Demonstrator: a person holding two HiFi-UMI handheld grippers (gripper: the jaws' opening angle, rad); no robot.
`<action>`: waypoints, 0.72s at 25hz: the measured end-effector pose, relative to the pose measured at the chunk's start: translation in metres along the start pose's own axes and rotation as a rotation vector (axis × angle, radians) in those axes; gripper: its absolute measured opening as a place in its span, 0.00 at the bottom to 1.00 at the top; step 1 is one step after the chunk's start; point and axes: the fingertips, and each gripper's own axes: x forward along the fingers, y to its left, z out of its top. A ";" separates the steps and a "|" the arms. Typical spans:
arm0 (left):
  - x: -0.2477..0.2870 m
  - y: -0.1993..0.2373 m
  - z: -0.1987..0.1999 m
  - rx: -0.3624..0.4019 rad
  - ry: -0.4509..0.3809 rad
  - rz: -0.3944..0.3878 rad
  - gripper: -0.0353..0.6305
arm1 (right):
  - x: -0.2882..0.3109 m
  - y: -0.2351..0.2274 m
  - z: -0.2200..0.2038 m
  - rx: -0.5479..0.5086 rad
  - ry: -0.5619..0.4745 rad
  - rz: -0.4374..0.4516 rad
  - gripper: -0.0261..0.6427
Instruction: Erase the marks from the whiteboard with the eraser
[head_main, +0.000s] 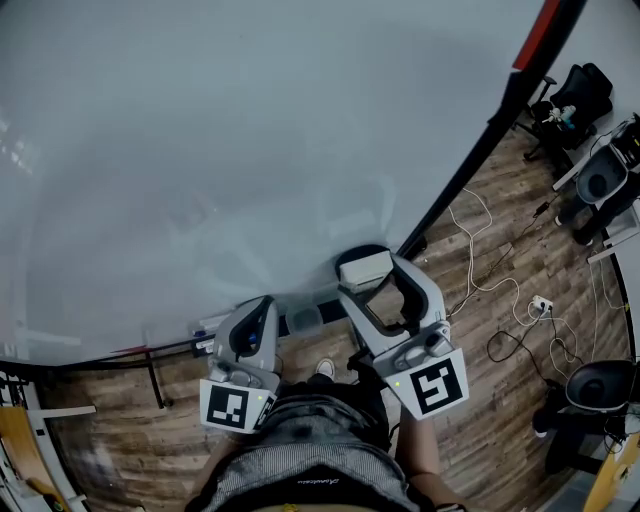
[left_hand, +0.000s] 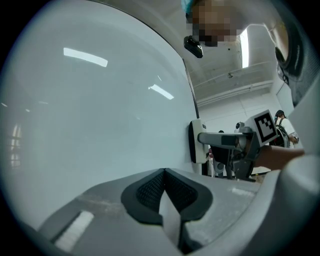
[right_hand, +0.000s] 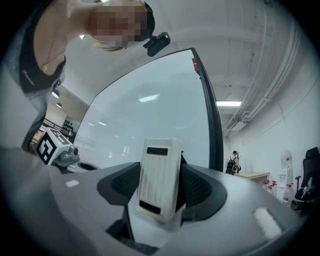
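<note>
Two grippers are hovering before one whiteboard (black-framed, catching ceiling-light reflections). The right gripper is clamping the single white eraser near the board's lower edge. The left gripper is sitting with its jaws pressed together, holding nothing.

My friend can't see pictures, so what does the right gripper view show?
The right tool grips a white eraser between its dark pads. Behind it stands a big whiteboard with a black edge; no marks show on it.
</note>
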 end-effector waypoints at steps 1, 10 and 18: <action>0.001 0.000 0.000 -0.005 0.001 0.001 0.06 | 0.000 -0.001 0.000 -0.004 -0.002 -0.002 0.44; -0.003 -0.001 -0.002 -0.042 0.025 0.012 0.06 | 0.001 0.002 -0.008 0.026 -0.043 -0.017 0.41; -0.011 0.003 -0.005 -0.001 0.019 0.015 0.06 | -0.007 -0.001 -0.059 0.065 0.041 -0.058 0.41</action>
